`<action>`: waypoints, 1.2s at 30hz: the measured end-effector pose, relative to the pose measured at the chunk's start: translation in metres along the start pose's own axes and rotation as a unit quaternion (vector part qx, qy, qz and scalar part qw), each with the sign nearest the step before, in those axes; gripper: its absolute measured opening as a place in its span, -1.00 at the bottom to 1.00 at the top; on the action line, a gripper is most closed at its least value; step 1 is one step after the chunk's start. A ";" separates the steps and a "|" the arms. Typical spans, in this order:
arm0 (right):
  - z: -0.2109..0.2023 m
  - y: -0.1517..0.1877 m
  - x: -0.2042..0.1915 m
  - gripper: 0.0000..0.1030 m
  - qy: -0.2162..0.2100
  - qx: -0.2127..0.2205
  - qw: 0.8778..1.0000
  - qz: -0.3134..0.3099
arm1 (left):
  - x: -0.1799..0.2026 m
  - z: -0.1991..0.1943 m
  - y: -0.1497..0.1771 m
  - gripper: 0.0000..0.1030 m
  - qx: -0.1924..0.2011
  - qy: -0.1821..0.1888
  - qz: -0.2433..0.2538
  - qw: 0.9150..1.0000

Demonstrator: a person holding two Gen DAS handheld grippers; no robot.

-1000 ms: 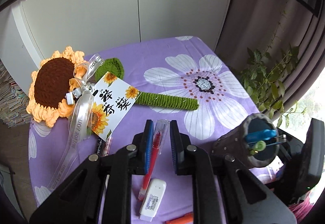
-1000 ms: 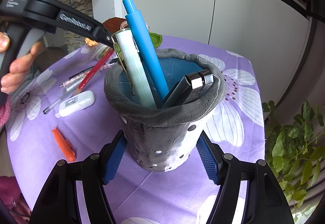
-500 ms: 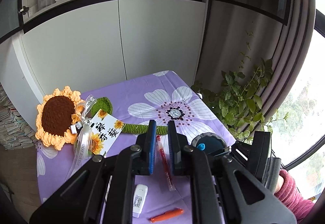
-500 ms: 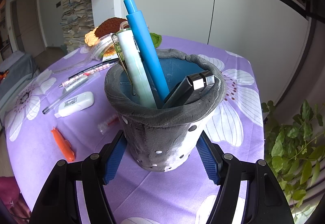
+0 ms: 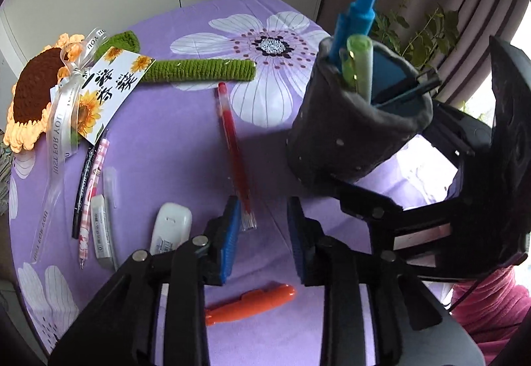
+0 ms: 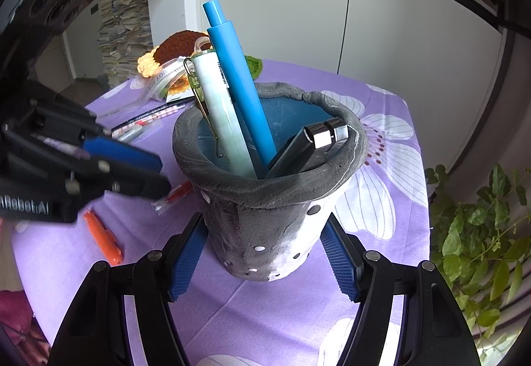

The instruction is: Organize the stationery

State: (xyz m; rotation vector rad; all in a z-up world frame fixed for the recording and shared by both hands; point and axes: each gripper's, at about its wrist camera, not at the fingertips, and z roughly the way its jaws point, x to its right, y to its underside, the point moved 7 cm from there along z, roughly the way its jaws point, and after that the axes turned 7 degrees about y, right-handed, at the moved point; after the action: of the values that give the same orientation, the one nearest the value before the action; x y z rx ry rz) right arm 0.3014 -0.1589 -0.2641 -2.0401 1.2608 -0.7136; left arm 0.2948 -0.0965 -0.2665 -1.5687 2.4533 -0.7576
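Purple floral tablecloth [image 5: 172, 140] everywhere, and at far left lies the crocheted sunflower [image 5: 33, 90] with its ribbon and card. Next over, a black marker [image 5: 83, 183], a pink checked pen [image 5: 91, 196] and a white eraser [image 5: 101, 229] lie side by side, then the white correction tape [image 5: 171, 226]. Centre now: the red gel pen [image 5: 234, 153] lies flat on the cloth, and the left gripper [image 5: 264, 233] hovers over its near end, blue pads spread apart, grasping nothing. An orange pen [image 5: 250, 303] sits below it. To the right, the grey felt pen holder [image 6: 272, 200] stands upright with a blue pen [image 6: 237, 83], a pale green pen [image 6: 219, 117] and a black clip inside. The right gripper [image 6: 265, 263] clamps its base from both sides.
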 end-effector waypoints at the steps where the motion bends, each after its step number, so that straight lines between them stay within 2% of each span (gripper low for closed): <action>1: 0.000 0.000 0.000 0.37 0.000 0.000 1.000 0.000 | -0.001 0.003 0.002 -0.39 0.000 -0.005 0.000 1.000; 6: -0.001 0.001 0.001 0.37 0.003 -0.001 1.000 0.005 | -0.009 0.015 0.008 -0.38 -0.010 0.004 -0.024 1.000; 11: -0.001 0.001 0.001 0.37 0.004 -0.001 1.000 0.005 | -0.008 0.014 0.009 -0.39 0.005 -0.008 -0.011 1.000; 13: -0.001 0.001 0.001 0.37 0.004 -0.001 1.000 0.005 | -0.010 0.014 0.008 -0.70 0.008 -0.021 -0.009 1.000; 16: -0.001 0.001 0.001 0.37 0.004 -0.001 1.000 0.005 | -0.013 0.010 0.009 -0.76 0.004 -0.004 -0.023 1.000; 28: -0.002 0.001 0.000 0.37 0.003 0.000 1.000 0.007 | -0.013 -0.067 -0.013 -0.77 0.081 -0.025 -0.008 0.996; 36: -0.001 0.001 0.001 0.37 0.004 0.000 1.000 0.007 | -0.014 -0.086 -0.033 -0.77 0.113 -0.023 -0.007 0.993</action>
State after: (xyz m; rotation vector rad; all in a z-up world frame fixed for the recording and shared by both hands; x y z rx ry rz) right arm 0.3003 -0.1600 -0.2638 -2.0297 1.2784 -0.7167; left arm 0.2959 -0.0652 -0.1784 -1.5030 2.2365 -0.9514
